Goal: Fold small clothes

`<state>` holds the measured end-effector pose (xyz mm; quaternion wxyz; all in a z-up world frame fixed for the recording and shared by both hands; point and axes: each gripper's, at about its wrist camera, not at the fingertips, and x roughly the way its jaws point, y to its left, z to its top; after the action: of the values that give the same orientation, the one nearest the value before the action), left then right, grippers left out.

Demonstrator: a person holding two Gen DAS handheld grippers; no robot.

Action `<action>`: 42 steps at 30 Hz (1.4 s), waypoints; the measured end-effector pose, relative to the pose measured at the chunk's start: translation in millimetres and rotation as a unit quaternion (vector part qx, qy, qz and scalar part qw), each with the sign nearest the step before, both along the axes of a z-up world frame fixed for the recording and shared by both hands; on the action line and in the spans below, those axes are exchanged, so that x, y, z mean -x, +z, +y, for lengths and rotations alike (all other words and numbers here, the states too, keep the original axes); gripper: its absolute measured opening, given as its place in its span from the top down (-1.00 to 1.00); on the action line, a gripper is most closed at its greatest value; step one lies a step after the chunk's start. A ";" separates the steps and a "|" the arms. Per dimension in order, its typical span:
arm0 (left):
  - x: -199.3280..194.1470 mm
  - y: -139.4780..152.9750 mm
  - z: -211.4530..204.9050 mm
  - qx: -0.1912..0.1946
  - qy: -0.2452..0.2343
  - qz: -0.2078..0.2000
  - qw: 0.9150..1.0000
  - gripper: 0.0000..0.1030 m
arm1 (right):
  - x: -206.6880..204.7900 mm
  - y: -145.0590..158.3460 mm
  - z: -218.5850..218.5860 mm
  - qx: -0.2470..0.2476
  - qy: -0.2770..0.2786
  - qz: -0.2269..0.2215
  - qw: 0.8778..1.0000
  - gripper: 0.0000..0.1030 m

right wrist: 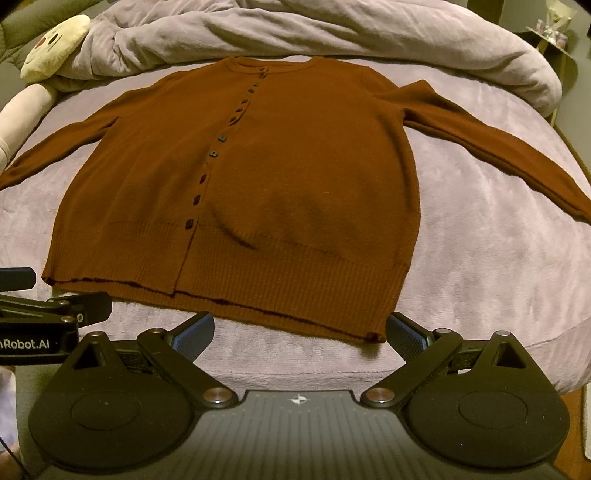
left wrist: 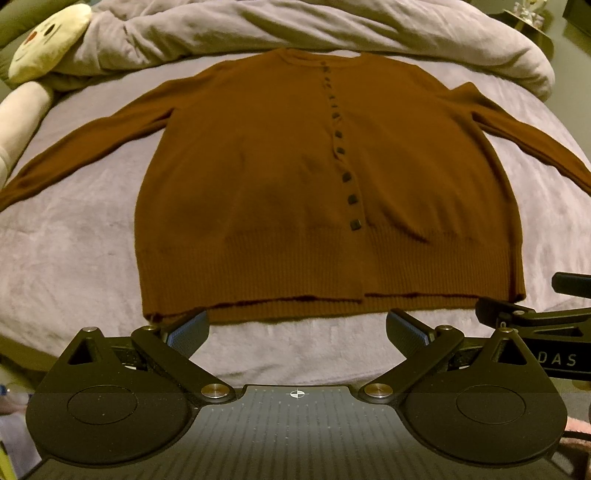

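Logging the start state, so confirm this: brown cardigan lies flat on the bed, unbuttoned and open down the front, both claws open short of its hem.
Wrong on one count: the cardigan is buttoned shut, as the left wrist view shows. It does lie flat on the bed, with the left claw and right claw open short of its hem.

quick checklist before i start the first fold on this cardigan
1. Brown knitted button-front cardigan lies flat, front up, on the grey fleece blanket: ok.
2. Both sleeves spread out to the sides, not tucked under the body: ok.
3. Row of dark square buttons closed: the visible ones look fastened, but the ribbed hem gapes a little below the last one: ok.
4. Left gripper open and holding nothing, just short of the hem: ok.
5. Right gripper open and holding nothing, near the hem's right corner: ok.
6. Room to fold: bunched grey duvet and cream plush toy lie beyond the collar, off the cardigan: ok.
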<state>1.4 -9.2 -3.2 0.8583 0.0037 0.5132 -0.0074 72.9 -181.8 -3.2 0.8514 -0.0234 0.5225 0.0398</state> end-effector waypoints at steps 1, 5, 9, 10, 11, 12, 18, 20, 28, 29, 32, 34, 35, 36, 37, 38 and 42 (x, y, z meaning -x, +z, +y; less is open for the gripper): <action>0.0 0.0 0.0 0.000 0.000 0.000 1.000 -1.00 | 0.0 0.0 0.1 0.000 0.000 0.000 1.000 -0.92; 0.2 -0.9 -0.7 -0.001 -0.001 0.001 1.000 -1.00 | 0.0 0.0 0.1 -0.001 -0.001 0.000 1.000 -0.92; -0.1 -2.0 -0.6 -0.001 0.000 0.003 1.000 -1.00 | -0.1 -0.3 0.2 -0.004 -0.002 0.001 1.000 -0.92; -0.3 -2.3 -0.7 -0.001 0.000 0.003 1.000 -1.00 | 0.0 -0.7 -0.5 -0.005 -0.002 0.001 1.000 -0.92; -0.4 -2.6 -0.8 -0.002 -0.001 0.004 1.000 -1.00 | 0.0 -0.7 -0.1 -0.005 -0.002 0.001 1.000 -0.92; -0.6 -3.0 -0.9 -0.002 -0.001 0.005 1.000 -1.00 | 0.1 -0.9 -0.7 -0.006 -0.002 0.002 1.000 -0.92; -3.7 -5.8 0.9 0.001 0.000 0.013 1.000 -1.00 | -1.1 -2.8 -4.8 -0.015 -0.003 0.004 1.000 -0.92; -4.4 -6.6 1.3 0.004 0.002 0.014 1.000 -1.00 | -2.0 -3.4 -7.9 -0.025 -0.003 0.003 1.000 -0.92; -9.3 -10.2 -0.8 0.008 0.002 0.020 1.000 -1.00 | -4.0 -7.4 -17.8 -0.063 -0.009 0.000 0.998 -0.92; -9.7 -10.2 -1.5 0.008 0.003 0.022 1.000 -1.00 | -4.3 -8.3 -19.4 -0.068 -0.011 -0.001 0.998 -0.92; -11.7 -12.5 -1.6 0.012 0.004 0.027 1.000 -1.00 | -6.6 -11.8 -25.9 -0.085 -0.018 -0.002 0.996 -0.92; -14.0 -13.7 -0.7 0.012 0.004 0.028 1.000 -1.00 | -8.5 -13.3 -36.1 -0.112 -0.021 -0.012 0.993 -0.92; -15.7 -13.9 -0.3 0.012 0.005 0.029 1.000 -1.00 | -9.9 -12.9 -43.1 -0.126 -0.027 -0.024 0.991 -0.92; -17.9 -14.3 0.7 0.012 0.006 0.028 1.000 -1.00 | -11.7 -12.5 -54.1 -0.141 -0.038 -0.046 0.988 -0.92; -20.7 -14.8 2.1 0.012 0.009 0.029 0.999 -1.00 | -13.6 -12.3 -66.0 -0.150 -0.051 -0.068 0.985 -0.92; -23.4 -15.3 3.4 0.012 0.014 0.027 0.999 -1.00 | -17.1 -12.8 -82.1 -0.152 -0.070 -0.092 0.982 -0.92; -40.7 -21.7 13.0 0.013 0.034 0.014 0.999 -1.00 | -45.8 -16.0 -157.1 -0.129 -0.174 -0.117 0.969 -0.92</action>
<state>42.1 3.7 -25.0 0.8506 -0.0252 0.5250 0.0154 118.7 -338.9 -19.2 0.8963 0.1733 0.4058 -0.0453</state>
